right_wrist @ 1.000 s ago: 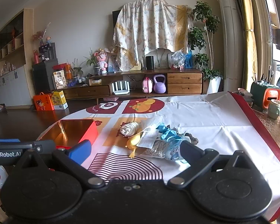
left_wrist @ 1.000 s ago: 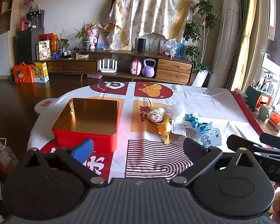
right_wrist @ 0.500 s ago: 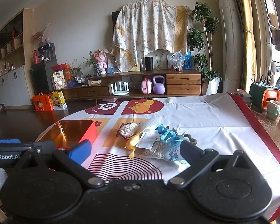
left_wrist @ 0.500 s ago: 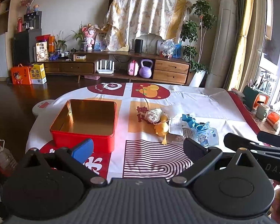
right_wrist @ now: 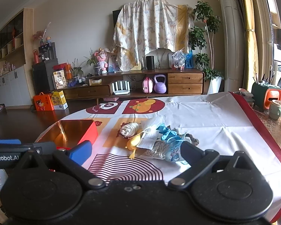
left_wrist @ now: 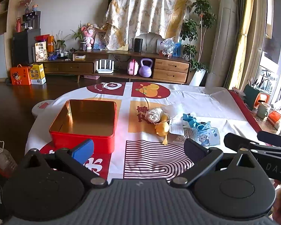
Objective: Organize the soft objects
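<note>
A red tin box [left_wrist: 84, 125] [right_wrist: 78, 131] with a gold inside stands open and empty on the left of the clothed table. To its right lies a heap of soft things: a white rolled cloth [left_wrist: 154, 114] [right_wrist: 130, 129], a yellow duck toy [left_wrist: 162, 129] [right_wrist: 133, 144], a white paper-tagged bag [right_wrist: 149, 137], a blue cloth [left_wrist: 190, 119] [right_wrist: 166, 132] and a blue printed pouch [left_wrist: 206, 136] [right_wrist: 173, 150]. My left gripper [left_wrist: 138, 147] hovers open at the near edge, in front of the box and heap. My right gripper [right_wrist: 136, 151] is open too, just short of the heap.
The table wears a white cloth [left_wrist: 196, 101] with red and orange prints. At the far right edge stand a green holder [right_wrist: 260, 95], an orange object [right_wrist: 273, 97] and a mug [right_wrist: 275, 109]. A plastic bottle [left_wrist: 1, 156] sits on the floor at left. A TV cabinet [left_wrist: 121, 67] lines the wall.
Both views have shifted slightly, with the table contents sitting a little lower and closer. Nothing on the table moved, and both grippers stay open.
</note>
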`<state>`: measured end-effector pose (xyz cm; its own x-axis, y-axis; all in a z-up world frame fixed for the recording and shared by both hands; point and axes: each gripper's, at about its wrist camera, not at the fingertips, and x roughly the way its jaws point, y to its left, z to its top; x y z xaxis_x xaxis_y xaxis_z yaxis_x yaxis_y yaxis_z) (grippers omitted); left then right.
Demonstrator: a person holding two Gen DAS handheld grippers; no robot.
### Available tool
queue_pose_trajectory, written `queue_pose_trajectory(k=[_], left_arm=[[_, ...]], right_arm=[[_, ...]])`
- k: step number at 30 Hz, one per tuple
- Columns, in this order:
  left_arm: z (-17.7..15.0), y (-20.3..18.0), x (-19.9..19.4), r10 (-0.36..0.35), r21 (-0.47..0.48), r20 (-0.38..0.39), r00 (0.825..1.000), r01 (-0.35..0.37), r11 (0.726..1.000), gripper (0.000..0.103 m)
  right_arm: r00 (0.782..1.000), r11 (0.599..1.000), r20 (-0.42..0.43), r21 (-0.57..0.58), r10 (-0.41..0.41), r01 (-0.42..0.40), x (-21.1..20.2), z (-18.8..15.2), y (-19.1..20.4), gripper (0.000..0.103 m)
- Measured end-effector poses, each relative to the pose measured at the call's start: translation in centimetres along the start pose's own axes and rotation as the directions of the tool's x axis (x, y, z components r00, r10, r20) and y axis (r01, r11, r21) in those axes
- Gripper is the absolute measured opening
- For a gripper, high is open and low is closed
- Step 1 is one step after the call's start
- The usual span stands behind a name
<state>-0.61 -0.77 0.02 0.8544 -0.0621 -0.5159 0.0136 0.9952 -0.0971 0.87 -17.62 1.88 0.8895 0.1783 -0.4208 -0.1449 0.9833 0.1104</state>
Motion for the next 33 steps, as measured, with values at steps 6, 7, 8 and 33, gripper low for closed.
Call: queue_pose_trajectory(k=[6,7,8,33], left_arm=[[0.4,0.4,1.2,0.002,0.001,-0.023,1.000,-0.002,1.000,0.103],[0.5,0.5,1.5,-0.001,0.003,-0.028,1.000,0.001,1.000,0.103],[0.6,0.4,1.9,-0.002,0.006,-0.033,0.999,0.002,1.000,0.103],[6.6,-0.9,14.8,-0.025,0.024,-0.113,0.993,0.028,0.999,0.103]], right_arm=[[1.000,1.000,-0.016,0.003,0.001,-0.001,0.7,0.3,-0.3,0.100],[1.000,1.000,-0.018,0.004,0.002,-0.002,0.9,0.3,-0.4,0.100],[1.000,1.000,-0.020,0.004,0.002,-0.002,1.0,0.5,-0.5,0.100],[0.992,0.998,-0.124,-0.053,-0.021,0.015,9.9,1.9,-6.5,0.098]])
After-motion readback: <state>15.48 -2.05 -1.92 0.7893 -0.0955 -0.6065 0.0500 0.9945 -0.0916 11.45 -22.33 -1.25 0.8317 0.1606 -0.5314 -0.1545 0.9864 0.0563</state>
